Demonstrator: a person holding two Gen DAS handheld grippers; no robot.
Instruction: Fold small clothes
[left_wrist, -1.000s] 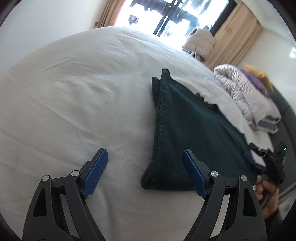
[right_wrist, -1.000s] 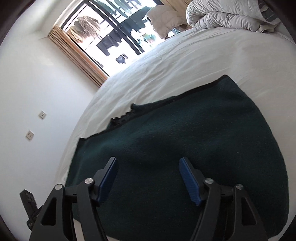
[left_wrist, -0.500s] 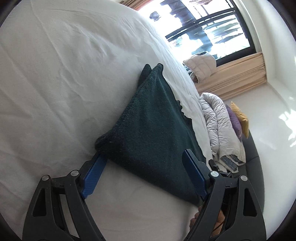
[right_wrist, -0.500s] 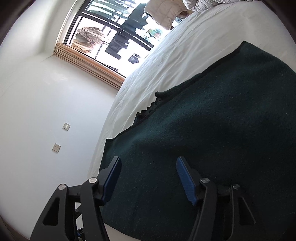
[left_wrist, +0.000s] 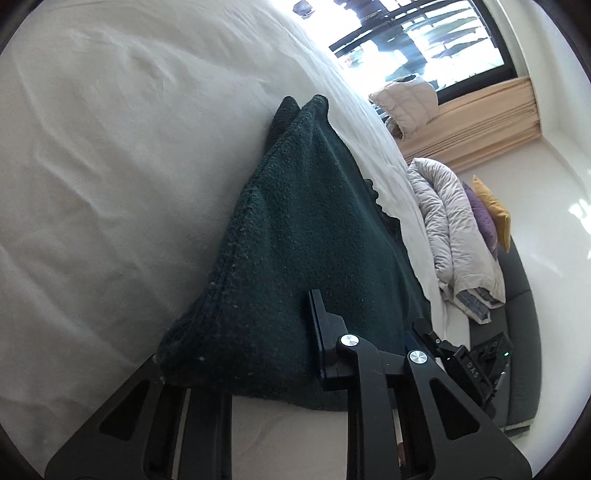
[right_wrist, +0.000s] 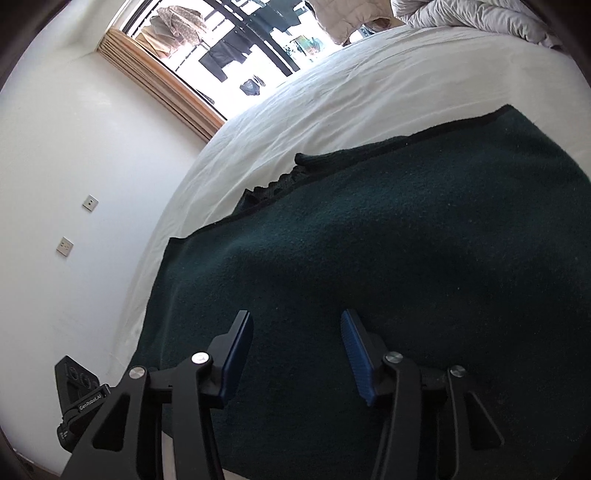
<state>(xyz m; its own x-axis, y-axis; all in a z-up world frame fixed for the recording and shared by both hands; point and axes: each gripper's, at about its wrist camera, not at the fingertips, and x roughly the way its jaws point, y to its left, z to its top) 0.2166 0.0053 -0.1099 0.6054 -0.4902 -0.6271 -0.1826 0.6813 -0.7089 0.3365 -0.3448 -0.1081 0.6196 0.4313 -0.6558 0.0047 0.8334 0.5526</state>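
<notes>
A dark green knitted garment (left_wrist: 314, 229) lies folded flat on the white bed (left_wrist: 110, 166). My left gripper (left_wrist: 280, 308) is at its near corner and its jaws are closing on it. The cloth bunches between them and covers the left finger; the right finger (left_wrist: 318, 325) presses against the fabric. In the right wrist view the garment (right_wrist: 406, 240) fills the middle. My right gripper (right_wrist: 295, 334) hovers low over its near part with jaws closing, blue pads apart, and cloth below the gap. Each gripper also shows in the other's view: the right gripper (left_wrist: 476, 363) and the left gripper (right_wrist: 79, 397).
A grey duvet (left_wrist: 454, 236) with purple and yellow pillows (left_wrist: 493, 214) is heaped at the far right of the bed. A window with tan curtains (right_wrist: 159, 77) is beyond. The bed's left edge meets a white wall with sockets (right_wrist: 64, 245).
The left gripper rolled, pushed forward onto the garment's near corner and closed its jaws around it. The right gripper's jaws narrowed while it slid across the garment.
</notes>
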